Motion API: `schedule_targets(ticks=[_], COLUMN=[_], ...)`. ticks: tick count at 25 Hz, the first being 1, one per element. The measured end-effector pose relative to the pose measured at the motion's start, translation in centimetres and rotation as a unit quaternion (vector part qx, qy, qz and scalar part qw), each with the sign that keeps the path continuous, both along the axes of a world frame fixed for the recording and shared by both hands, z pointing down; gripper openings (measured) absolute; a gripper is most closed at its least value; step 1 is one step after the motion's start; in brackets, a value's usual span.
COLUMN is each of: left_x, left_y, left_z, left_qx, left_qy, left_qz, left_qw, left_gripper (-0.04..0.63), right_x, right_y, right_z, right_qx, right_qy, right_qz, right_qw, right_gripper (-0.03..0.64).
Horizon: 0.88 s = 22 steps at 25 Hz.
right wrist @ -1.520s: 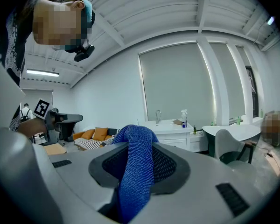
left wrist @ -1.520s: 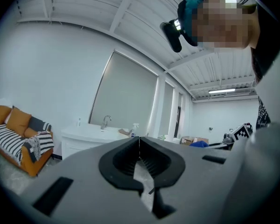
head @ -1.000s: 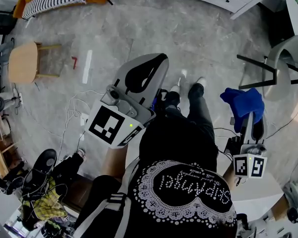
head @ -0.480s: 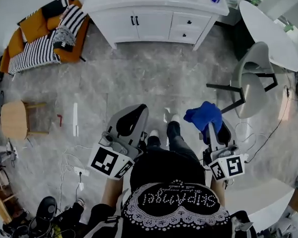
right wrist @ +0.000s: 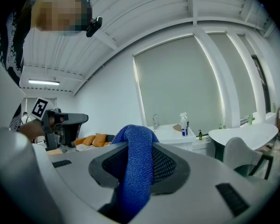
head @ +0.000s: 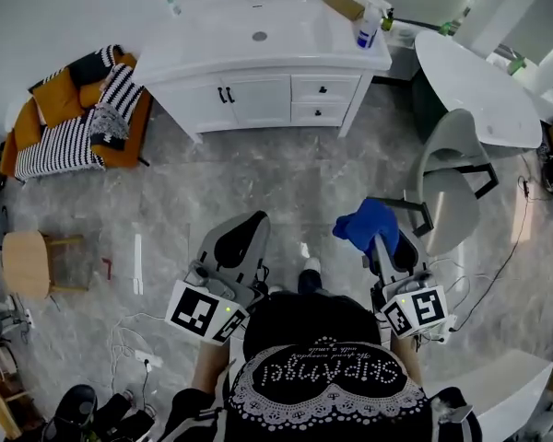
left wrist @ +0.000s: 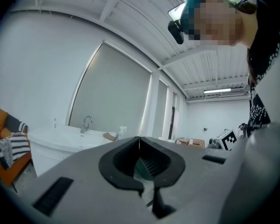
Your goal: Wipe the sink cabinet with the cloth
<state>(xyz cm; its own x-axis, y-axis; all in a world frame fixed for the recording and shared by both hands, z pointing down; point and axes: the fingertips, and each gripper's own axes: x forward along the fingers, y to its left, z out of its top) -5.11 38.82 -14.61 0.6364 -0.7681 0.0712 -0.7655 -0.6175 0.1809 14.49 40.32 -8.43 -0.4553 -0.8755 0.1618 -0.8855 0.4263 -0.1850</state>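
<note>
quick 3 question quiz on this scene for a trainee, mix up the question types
1. True or false: the right gripper is shut on the blue knitted cloth.
2. Where does the white spray bottle stand? A) on the floor B) on top of the white sink cabinet C) on the grey chair
3. Fill in: the left gripper has its jaws ____, with nothing between them.
Key: 1 true; 2 B; 3 shut

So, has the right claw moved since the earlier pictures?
Yes: the right claw, holding the blue cloth, moved forward, nearer the white sink cabinet.
</note>
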Motion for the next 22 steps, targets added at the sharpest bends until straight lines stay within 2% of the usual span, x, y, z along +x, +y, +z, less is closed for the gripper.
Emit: schedule_targets(ticks=[10,18,22], left_x=[3.2,3.1,3.3], left_y=[-1.9,-2.4,-3.0], left_z=[0.0,0.4,1.0], left_qx=[0.010,0.004,-0.002], left_qy=[0.005,0.006,0.009], left_qz=[-0.030,-0.054,-0.051], left_qw=[0.9995,0.9985,0.9987], left_gripper=[0.005,0.005,0.005], right_x=[3.8,5.2,5.3], right_y=[-2.8,-3.3,-3.7], right_z=[0.3,1.0,1.4], right_qx=[0.005,-0.004,-0.010], right_qy=[0.007,0.006,0.006], right_qz=[-0.023,-0.022,-0.019], right_qw=[1.000,1.000,1.000], right_gripper=[0.112,0.112,0.112])
